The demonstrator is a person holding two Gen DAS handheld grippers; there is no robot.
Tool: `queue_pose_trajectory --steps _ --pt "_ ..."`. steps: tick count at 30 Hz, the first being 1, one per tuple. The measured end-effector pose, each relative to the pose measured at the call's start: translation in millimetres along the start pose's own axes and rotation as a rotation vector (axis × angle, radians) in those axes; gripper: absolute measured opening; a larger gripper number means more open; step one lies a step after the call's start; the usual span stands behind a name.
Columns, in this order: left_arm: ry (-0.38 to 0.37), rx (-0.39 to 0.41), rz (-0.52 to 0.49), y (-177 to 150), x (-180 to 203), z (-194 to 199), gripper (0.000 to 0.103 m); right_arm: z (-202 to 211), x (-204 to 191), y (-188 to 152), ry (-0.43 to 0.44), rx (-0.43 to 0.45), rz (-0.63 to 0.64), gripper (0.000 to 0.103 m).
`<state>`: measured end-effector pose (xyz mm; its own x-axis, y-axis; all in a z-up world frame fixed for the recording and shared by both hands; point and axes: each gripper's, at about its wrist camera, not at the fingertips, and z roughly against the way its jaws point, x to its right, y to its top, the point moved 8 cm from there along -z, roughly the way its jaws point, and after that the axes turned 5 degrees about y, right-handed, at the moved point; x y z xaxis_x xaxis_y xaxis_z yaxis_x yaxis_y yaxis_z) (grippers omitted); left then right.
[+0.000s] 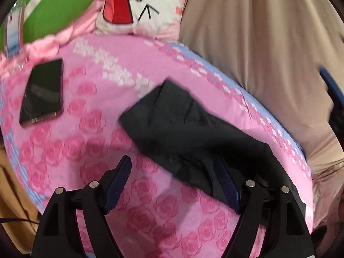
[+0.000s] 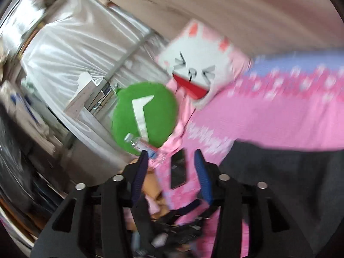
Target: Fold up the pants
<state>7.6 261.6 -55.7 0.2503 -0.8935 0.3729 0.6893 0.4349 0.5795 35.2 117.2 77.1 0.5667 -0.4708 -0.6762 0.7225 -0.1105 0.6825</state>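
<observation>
Your left gripper (image 1: 172,185) stands spread and empty, one finger overlapping the near edge of the dark grey folded cloth pants (image 1: 182,129). These lie in a compact bundle on the pink rose-print bedspread (image 1: 96,150), right of the black slab phone (image 1: 43,92). Your right gripper (image 2: 172,161) is also spread, holding nothing. Folding looks nearly done; perhaps a final tidy remains.

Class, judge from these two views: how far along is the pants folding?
Done: the dark pants lie in a compact folded bundle on the pink bedcover. In hand: nothing; the left tongs are open above the bundle's near edge, and the right tongs are open, empty. Left: perhaps tidying that rumpled near edge.
</observation>
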Motion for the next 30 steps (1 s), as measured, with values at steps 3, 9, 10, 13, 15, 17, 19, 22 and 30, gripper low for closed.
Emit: queue_pose_trajectory --steps 3,9,10,13,15,17,19,22,30 --pt "-0.09 -0.056 0.063 -6 0 -13 0.075 92 51 -14 -0.342 0.14 0.069 0.066" --pt "-0.162 -0.067 0.239 -2 -10 -30 0.078 291 173 -118 -1.006 0.201 -0.092 0.066" --pt "-0.163 -0.055 0.259 1 -11 -31 0.078 312 187 -136 -1.046 0.192 -0.153 0.066" --pt "-0.153 -0.047 0.285 9 -9 -37 0.079 360 224 -193 -1.096 0.16 -0.334 0.068" --pt "-0.187 -0.052 0.297 14 -2 -37 0.073 355 227 -201 -1.018 0.177 -0.351 0.067" --pt "-0.204 -0.033 0.232 29 12 -30 0.043 344 227 -200 -1.015 0.133 -0.281 0.032" --pt "-0.236 -0.002 0.149 55 29 -22 0.03 337 222 -192 -1.006 0.126 -0.251 0.015" --pt "-0.251 0.013 0.072 79 38 -13 0.031 341 222 -190 -0.976 0.15 -0.267 0.015" --pt "-0.241 -0.13 0.2 25 -8 -25 0.054 337 226 -182 -0.938 0.132 -0.259 0.04"
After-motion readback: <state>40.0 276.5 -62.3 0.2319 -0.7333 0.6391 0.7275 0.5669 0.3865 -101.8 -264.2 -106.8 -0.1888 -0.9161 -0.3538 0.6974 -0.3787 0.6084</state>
